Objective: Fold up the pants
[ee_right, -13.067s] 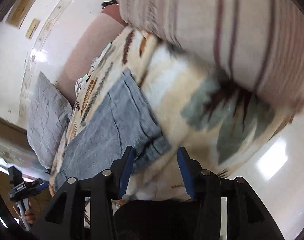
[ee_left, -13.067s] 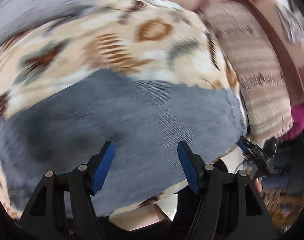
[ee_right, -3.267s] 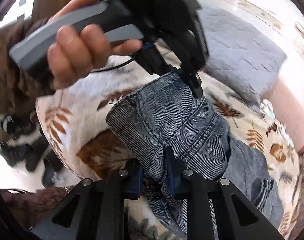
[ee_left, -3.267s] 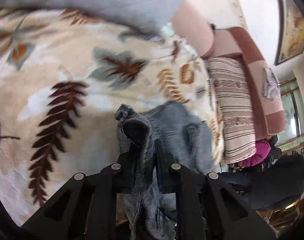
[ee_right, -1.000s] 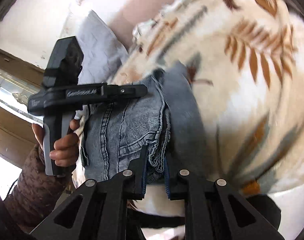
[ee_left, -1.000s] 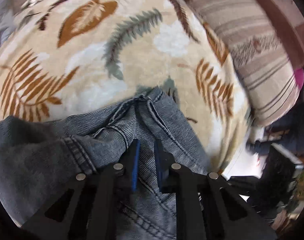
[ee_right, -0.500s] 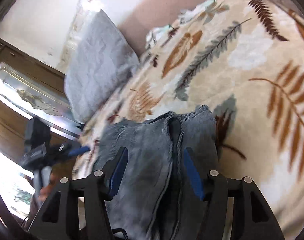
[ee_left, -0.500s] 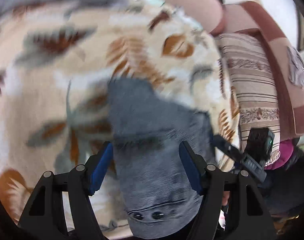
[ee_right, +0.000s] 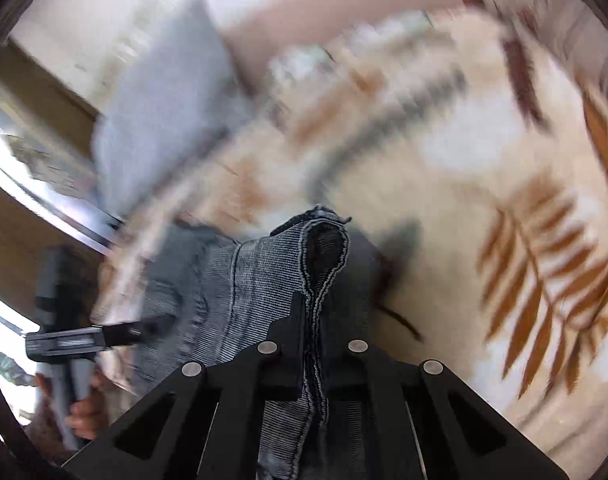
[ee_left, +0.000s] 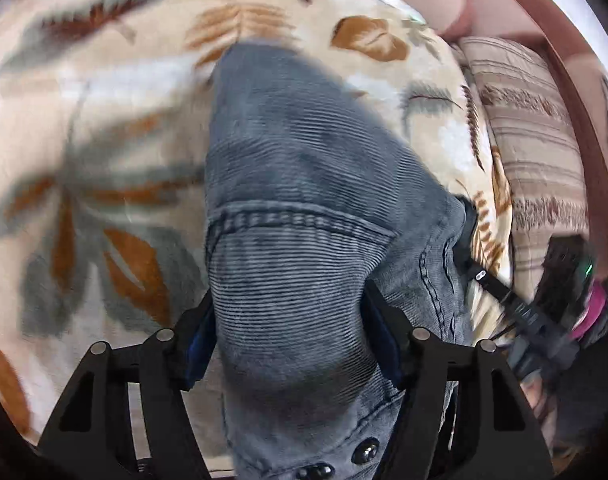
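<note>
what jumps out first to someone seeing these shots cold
The grey-blue jeans fill the middle of both views, lying on a cream blanket with brown and grey leaf prints. The right gripper has just been closing and pinches a stitched denim edge, while the left gripper stands open around a thick fold. A grey pillow lies behind, at the blanket's far edge.
</note>
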